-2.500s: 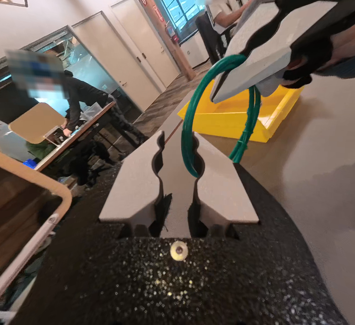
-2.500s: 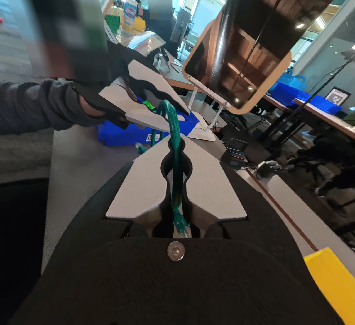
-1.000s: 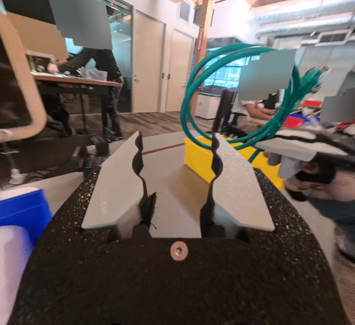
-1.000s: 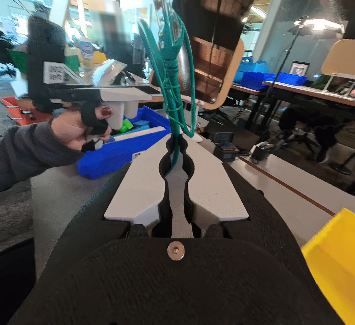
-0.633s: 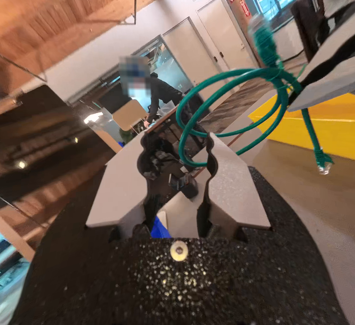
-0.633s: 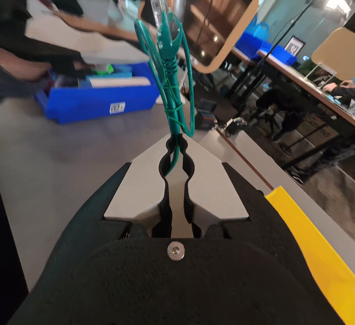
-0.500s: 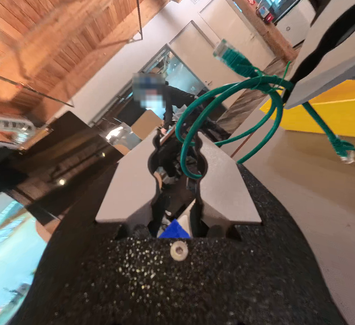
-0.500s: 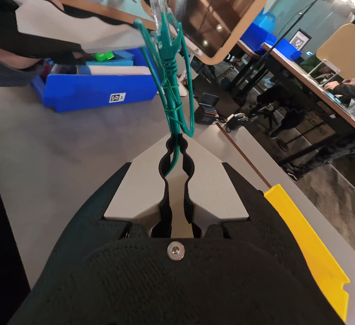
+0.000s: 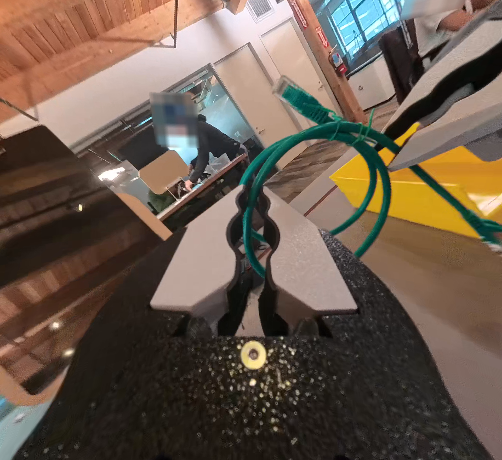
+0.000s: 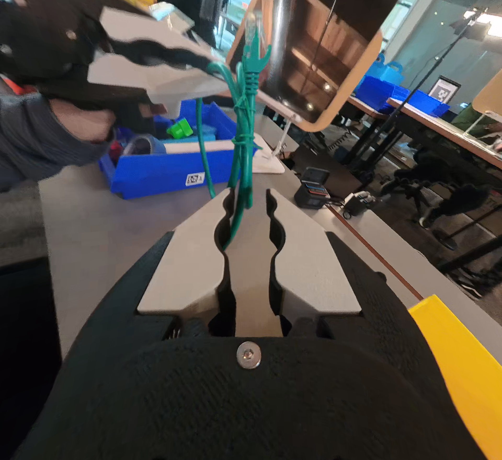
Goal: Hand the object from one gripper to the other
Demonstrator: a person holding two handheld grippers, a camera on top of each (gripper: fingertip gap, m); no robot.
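Note:
A coiled green network cable [image 9: 350, 128] with clear plugs, bound by twist ties, hangs in the air between both grippers. My left gripper [image 9: 252, 191] is shut on one end of the loop, with strands running between its jaws. In the right wrist view the cable [image 10: 244, 126] stands upright. My right gripper [image 10: 250, 191] has its jaws apart, and the cable only leans on the left finger [image 10: 190, 257]. The left gripper [image 10: 217, 66] shows at upper left there, pinching the cable's top. The right gripper [image 9: 388, 148] shows at the upper right of the left wrist view.
A yellow bin [image 9: 407, 194] sits on the grey table [image 10: 95, 216] under the handover, and its edge [image 10: 461, 365] is at lower right. A blue bin [image 10: 163, 172] of small items stands at the far left. A small black device [image 10: 312, 189] lies near the table edge. Across from one pair of fingers to the other is roughly 10 cm.
My left gripper swung in from open and closed on the cable loop. My right gripper, shut on the cable before, has now opened its jaws.

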